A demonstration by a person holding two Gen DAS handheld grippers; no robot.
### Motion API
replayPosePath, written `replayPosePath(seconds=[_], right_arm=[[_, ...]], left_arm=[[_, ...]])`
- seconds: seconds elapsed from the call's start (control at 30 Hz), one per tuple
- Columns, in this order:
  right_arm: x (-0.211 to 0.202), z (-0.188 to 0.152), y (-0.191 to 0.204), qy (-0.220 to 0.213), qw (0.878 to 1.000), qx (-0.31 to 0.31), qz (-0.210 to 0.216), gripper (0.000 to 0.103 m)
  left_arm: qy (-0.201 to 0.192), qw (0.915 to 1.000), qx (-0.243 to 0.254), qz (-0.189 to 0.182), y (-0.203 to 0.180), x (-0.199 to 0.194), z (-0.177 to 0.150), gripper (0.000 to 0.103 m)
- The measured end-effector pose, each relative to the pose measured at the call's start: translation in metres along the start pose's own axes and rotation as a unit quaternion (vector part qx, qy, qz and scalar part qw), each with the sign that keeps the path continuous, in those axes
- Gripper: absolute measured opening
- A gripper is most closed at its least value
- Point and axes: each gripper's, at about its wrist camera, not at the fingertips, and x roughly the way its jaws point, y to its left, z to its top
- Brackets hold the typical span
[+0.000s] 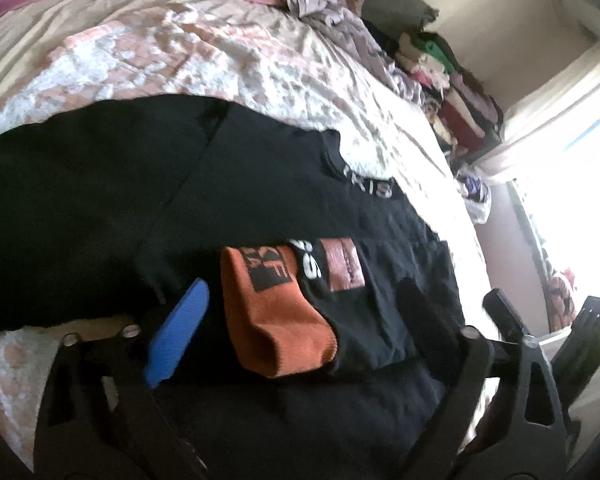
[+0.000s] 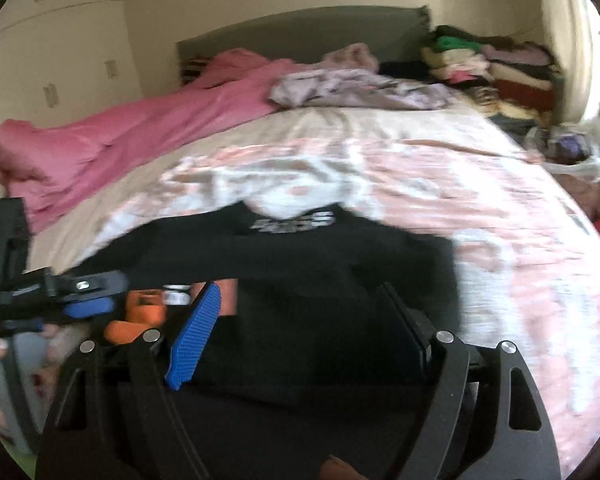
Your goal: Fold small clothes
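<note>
The left gripper (image 1: 300,312) stands wide open over a black T-shirt (image 1: 220,184) spread on the bed. Its blue-padded finger (image 1: 178,332) and its black finger (image 1: 428,320) are well apart and nothing is pinched between them. An orange sock (image 1: 276,312) with a black printed square lies on the shirt in the gap between the two fingers; whether either pad touches it cannot be told.

The right gripper (image 2: 300,332) is also spread wide, holding nothing. Its blue ribbed pad (image 2: 194,336) and black finger (image 2: 404,336) hang over the black fabric, apart from each other; contact with the cloth is not clear through the blur.

The T-shirt lies flat on the floral bedspread (image 2: 420,184) near the bed's near edge. In the right wrist view its collar with white lettering (image 2: 296,220) points away toward the headboard (image 2: 300,32), so its long axis runs from the camera toward the head of the bed. In the left wrist view the sock's long axis runs slantwise, its folded cuff nearest the camera. A pink blanket (image 2: 140,128) lies along the bed's far left side, and stacked clothes (image 2: 500,72) sit at the far right corner.
</note>
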Motion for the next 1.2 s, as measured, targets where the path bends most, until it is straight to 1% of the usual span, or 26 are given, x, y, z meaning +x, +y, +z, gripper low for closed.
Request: replayPosePath(seconds=[0.03,0.2,0.23,0.3,0.37,0.4,0.47,0.5,0.53,0.57,0.63,0.73,0.8,0.87,0.9,0.97,1.03,1.13,1.2], right_arm=[[-0.002,-0.001,-0.008,-0.003,1.000,0.005,-0.005,0.079],[-0.007,-0.003,-0.050,-0.015,0.999,0.040,-0.024,0.079],[-0.008,-0.002,-0.058,-0.016,0.998,0.047,-0.024,0.079],[-0.008,-0.003,-0.072,-0.016,0.998,0.056,-0.035,0.079],[-0.007,-0.005,-0.086,-0.008,0.997,0.061,-0.053,0.079],[-0.006,-0.006,-0.092,-0.003,0.996,0.067,-0.060,0.079],[-0.007,-0.008,-0.104,0.001,0.994,0.085,-0.066,0.079],[-0.007,-0.008,-0.111,0.003,0.993,0.097,-0.064,0.079],[-0.007,-0.009,-0.116,0.004,0.992,0.106,-0.063,0.079],[-0.008,-0.009,-0.121,0.003,0.992,0.115,-0.061,0.079],[-0.010,-0.008,-0.126,0.001,0.991,0.121,-0.062,0.079],[-0.013,-0.007,-0.128,-0.005,0.990,0.123,-0.063,0.079],[-0.015,-0.006,-0.126,-0.009,0.991,0.120,-0.058,0.079],[-0.015,-0.005,-0.121,-0.010,0.992,0.113,-0.057,0.079],[-0.014,-0.005,-0.117,-0.008,0.993,0.106,-0.055,0.078],[-0.012,-0.005,-0.110,-0.004,0.994,0.095,-0.057,0.079],[-0.009,-0.006,-0.102,0.000,0.995,0.083,-0.051,0.079],[-0.006,-0.006,-0.090,0.004,0.997,0.065,-0.047,0.079],[-0.005,-0.006,-0.082,0.006,0.998,0.053,-0.040,0.079]], left_arm=[[0.006,1.0000,0.002,0.004,-0.002,0.003,-0.002,0.072],[0.028,0.9983,0.004,0.052,-0.002,0.028,-0.011,0.071],[0.027,0.9977,0.008,0.061,-0.003,0.033,-0.012,0.071],[0.015,0.9950,0.033,0.093,-0.009,0.040,-0.013,0.066],[0.001,0.9909,0.056,0.122,-0.014,0.043,-0.013,0.053],[-0.006,0.9898,0.059,0.130,-0.015,0.043,-0.013,0.050],[-0.013,0.9878,0.065,0.141,-0.015,0.044,-0.012,0.035],[-0.013,0.9877,0.069,0.139,-0.015,0.045,-0.012,0.032],[-0.014,0.9874,0.075,0.139,-0.017,0.045,-0.012,0.027],[-0.015,0.9870,0.082,0.137,-0.019,0.045,-0.012,0.016],[-0.018,0.9867,0.095,0.131,-0.024,0.044,-0.011,0.012],[-0.045,0.9853,0.111,0.121,-0.037,0.031,-0.004,0.010],[-0.070,0.9803,0.130,0.131,-0.045,0.019,0.001,0.010],[-0.080,0.9777,0.138,0.137,-0.048,0.014,0.005,0.011],[-0.078,0.9767,0.140,0.142,-0.049,0.014,0.008,0.012],[-0.069,0.9754,0.138,0.158,-0.044,0.018,0.010,0.022],[-0.058,0.9752,0.132,0.168,-0.035,0.022,0.010,0.025],[-0.069,0.9740,0.120,0.180,-0.023,0.014,0.007,0.030],[-0.078,0.9738,0.111,0.182,-0.018,0.005,0.007,0.030]])
